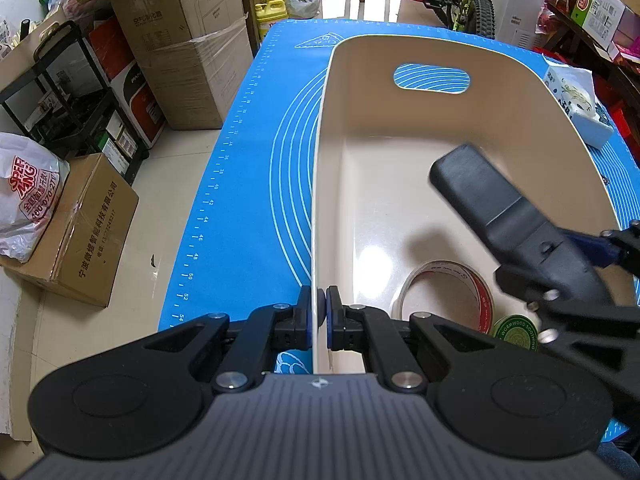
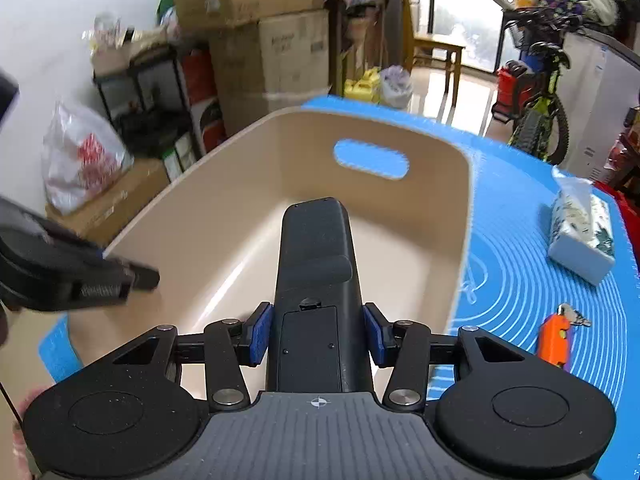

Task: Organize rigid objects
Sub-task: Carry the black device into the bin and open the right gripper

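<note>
Right wrist view: my right tongs (image 2: pixel 318 334) clamp a black remote (image 2: pixel 314 280), rigid, light, slick-cased, best held across its flat sides, above the beige bin (image 2: pixel 224 216); my left tongs (image 1: pixel 319 316) pinch shut on the bin's wall.

Right tongs (image 2: pixel 318 334) hold a black remote (image 2: pixel 316 264) above the beige bin (image 2: pixel 460 240).

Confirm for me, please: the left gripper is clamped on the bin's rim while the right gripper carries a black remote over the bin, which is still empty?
Not quite: the bin is not empty. The left wrist view shows a tape roll and a green tin inside. The left gripper does clamp the rim, and the right gripper carries the black remote.
</note>
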`<state>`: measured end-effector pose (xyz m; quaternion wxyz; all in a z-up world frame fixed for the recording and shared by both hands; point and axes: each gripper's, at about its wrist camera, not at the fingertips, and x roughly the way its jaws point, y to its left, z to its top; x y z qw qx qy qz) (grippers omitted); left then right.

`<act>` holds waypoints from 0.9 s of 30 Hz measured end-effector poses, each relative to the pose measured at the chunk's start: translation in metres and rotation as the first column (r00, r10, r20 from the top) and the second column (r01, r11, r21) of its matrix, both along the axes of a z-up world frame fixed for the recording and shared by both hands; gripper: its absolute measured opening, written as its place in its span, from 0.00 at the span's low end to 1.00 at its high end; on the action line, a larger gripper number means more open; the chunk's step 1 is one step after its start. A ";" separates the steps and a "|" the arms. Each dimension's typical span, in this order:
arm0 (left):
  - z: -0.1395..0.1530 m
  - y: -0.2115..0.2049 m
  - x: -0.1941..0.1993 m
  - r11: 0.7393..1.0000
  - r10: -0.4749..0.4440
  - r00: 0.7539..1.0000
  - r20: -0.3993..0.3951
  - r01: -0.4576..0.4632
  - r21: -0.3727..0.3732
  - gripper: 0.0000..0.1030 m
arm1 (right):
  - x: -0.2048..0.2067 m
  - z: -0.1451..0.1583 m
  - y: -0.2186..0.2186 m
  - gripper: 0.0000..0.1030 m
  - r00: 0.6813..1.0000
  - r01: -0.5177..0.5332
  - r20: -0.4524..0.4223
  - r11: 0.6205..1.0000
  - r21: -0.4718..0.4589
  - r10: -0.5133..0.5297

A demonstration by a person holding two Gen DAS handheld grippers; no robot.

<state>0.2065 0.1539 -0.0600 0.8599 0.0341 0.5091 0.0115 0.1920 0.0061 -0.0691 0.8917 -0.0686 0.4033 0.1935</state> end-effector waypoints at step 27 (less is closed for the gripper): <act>0.000 -0.001 0.000 1.000 0.000 1.000 -0.002 0.000 0.003 0.07 | 0.000 0.027 -0.026 0.85 0.999 0.004 0.050 0.999 0.035 -0.006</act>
